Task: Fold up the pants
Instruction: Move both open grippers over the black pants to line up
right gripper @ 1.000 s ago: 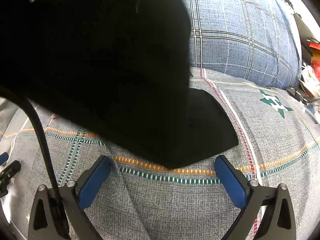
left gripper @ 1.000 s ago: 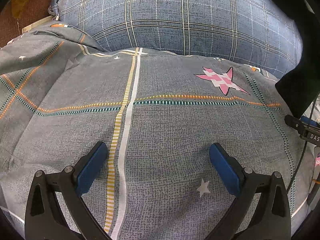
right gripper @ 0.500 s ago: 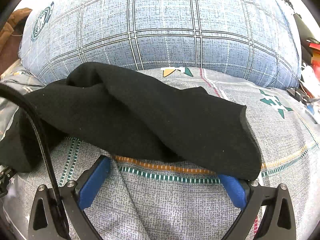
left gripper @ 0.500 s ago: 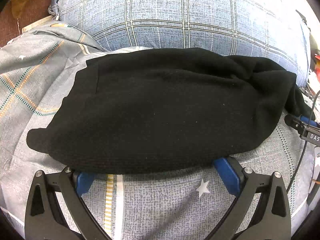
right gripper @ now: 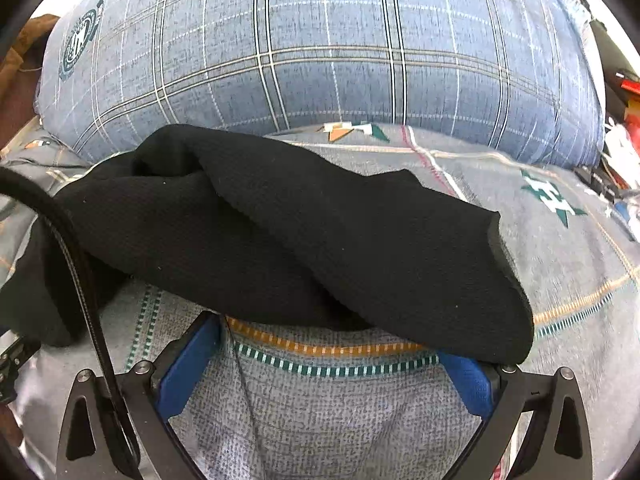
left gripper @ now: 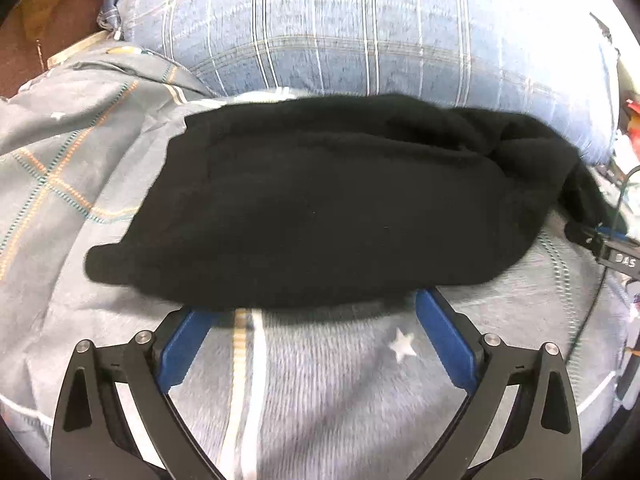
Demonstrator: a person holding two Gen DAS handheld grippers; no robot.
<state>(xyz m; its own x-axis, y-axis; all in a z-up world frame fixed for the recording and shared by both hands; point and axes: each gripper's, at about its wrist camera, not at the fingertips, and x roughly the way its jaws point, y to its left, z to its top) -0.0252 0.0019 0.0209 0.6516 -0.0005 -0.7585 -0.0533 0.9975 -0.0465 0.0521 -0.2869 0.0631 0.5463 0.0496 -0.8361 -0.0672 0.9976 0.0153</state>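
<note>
Plainly, the black pants (left gripper: 320, 208) lie in a loose heap across the middle of both frames, on the grey patterned bedspread (left gripper: 328, 392) and just in front of the blue checked pillow (right gripper: 320, 52) that fills the top. Both tools stand spread wide with nothing between the blue pads. The left gripper (left gripper: 316, 332) sits at the bottom of its frame with the near edge of the cloth draped over its fingertips, and the right gripper (right gripper: 332, 356) likewise, its right fingertip hidden under the hemmed end of the pants. That placement suggests each is lined up to take an edge and spread the heap flat, since no fold is started. Readable writing is scant: "DAS" on a black part (left gripper: 624, 258) at the right edge of the left view; the round crest (right gripper: 80, 44) on the pillow is too small to read.
</note>
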